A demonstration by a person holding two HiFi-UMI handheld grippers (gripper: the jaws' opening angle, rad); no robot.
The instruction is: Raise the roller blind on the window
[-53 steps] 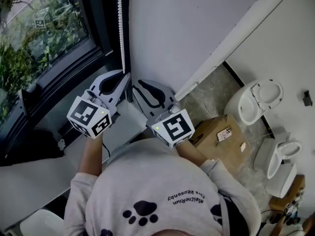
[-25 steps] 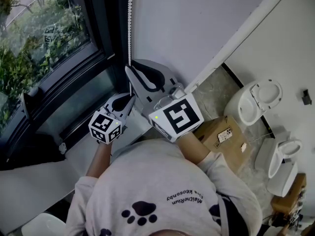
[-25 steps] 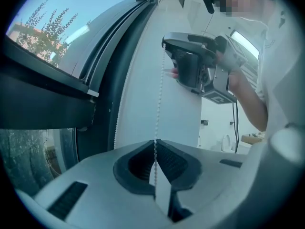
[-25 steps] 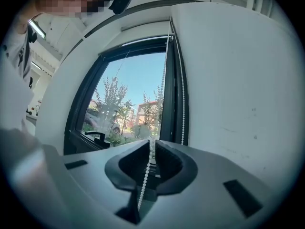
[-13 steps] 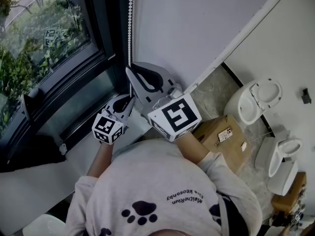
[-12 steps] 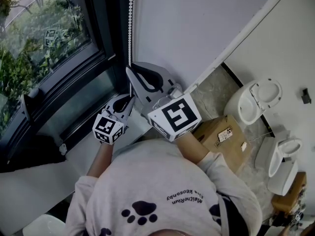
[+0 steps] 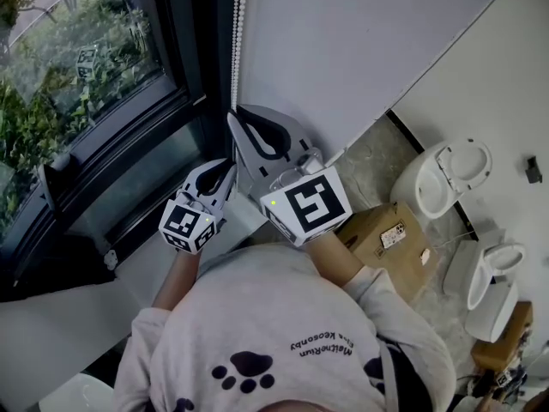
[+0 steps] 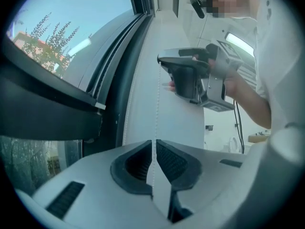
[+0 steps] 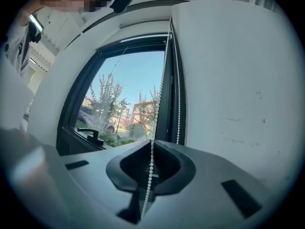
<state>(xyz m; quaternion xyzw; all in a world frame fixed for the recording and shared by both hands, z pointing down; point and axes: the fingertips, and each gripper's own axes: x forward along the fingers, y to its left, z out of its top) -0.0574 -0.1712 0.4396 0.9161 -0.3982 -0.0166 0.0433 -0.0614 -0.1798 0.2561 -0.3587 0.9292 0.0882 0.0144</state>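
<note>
A white bead chain (image 7: 238,41) hangs beside the dark window frame (image 7: 184,67). My right gripper (image 7: 233,120) holds it higher up. Its jaws have just been closing, and in the right gripper view the pads (image 9: 152,144) are shut on the bead chain (image 9: 159,99), with a second strand (image 9: 178,94) hanging free beside it. My left gripper (image 7: 226,166) sits just below. In the left gripper view its jaws (image 8: 153,144) are pressed together on the bead chain (image 8: 157,104), and the right gripper (image 8: 164,73) shows above. The blind itself is not in view.
The window pane (image 7: 69,67) shows trees outside, and a dark window handle (image 9: 90,133) sticks out low on its frame. A white wall (image 7: 343,41) runs right of the chain. A cardboard box (image 7: 386,234) and white toilets (image 7: 446,174) stand on the floor to the right.
Since two seconds ago the right gripper has climbed the chain to sit above the left gripper, which has dropped lower. Over the last second both have stayed nearly still.
</note>
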